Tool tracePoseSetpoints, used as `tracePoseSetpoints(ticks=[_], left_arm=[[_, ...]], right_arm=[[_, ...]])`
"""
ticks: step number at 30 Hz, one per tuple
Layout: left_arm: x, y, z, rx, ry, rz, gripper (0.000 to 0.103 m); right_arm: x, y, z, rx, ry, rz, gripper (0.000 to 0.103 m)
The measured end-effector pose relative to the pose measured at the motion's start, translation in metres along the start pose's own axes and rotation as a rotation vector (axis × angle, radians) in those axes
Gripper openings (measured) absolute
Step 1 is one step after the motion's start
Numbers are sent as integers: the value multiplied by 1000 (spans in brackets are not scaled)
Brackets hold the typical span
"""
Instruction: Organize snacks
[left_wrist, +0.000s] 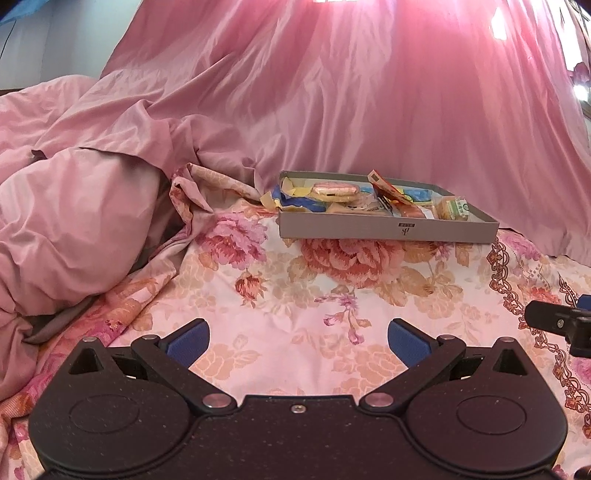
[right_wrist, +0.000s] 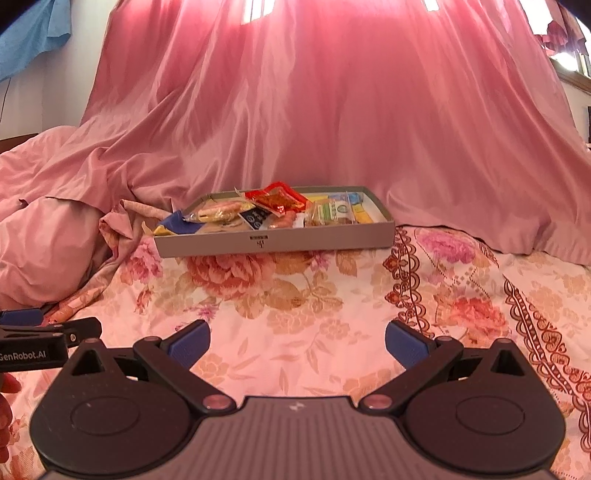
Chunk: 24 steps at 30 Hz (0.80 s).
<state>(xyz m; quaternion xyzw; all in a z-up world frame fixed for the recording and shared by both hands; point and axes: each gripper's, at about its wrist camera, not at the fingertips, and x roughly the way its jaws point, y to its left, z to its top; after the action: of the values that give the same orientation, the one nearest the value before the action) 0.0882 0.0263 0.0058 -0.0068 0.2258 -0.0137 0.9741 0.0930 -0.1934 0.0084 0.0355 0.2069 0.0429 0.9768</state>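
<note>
A shallow grey box (left_wrist: 388, 230) (right_wrist: 273, 242) sits on the floral bedsheet ahead of both grippers. It holds several wrapped snacks: a pink-gold round cake (left_wrist: 334, 191), a red sauce packet (right_wrist: 280, 201), a green-labelled pastry (left_wrist: 452, 208) (right_wrist: 332, 212), and a blue-yellow wrapper (left_wrist: 291, 199) (right_wrist: 177, 223) hanging over the left corner. My left gripper (left_wrist: 298, 338) is open and empty, low over the sheet, well short of the box. My right gripper (right_wrist: 297, 338) is open and empty, also short of the box.
A rumpled pink duvet (left_wrist: 74, 221) lies at the left. A pink curtain (right_wrist: 332, 110) hangs behind the box. The floral sheet (right_wrist: 295, 295) lies between grippers and box. The other gripper's tip shows at the right edge (left_wrist: 557, 323) and left edge (right_wrist: 48, 338).
</note>
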Motion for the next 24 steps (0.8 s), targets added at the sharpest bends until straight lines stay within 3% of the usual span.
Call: tracePoseSetpoints(ticks=[24], left_arm=[[1,-2,0,-2,-2,-1,102]], right_arm=[[4,2,-3,0,21,-8,103]])
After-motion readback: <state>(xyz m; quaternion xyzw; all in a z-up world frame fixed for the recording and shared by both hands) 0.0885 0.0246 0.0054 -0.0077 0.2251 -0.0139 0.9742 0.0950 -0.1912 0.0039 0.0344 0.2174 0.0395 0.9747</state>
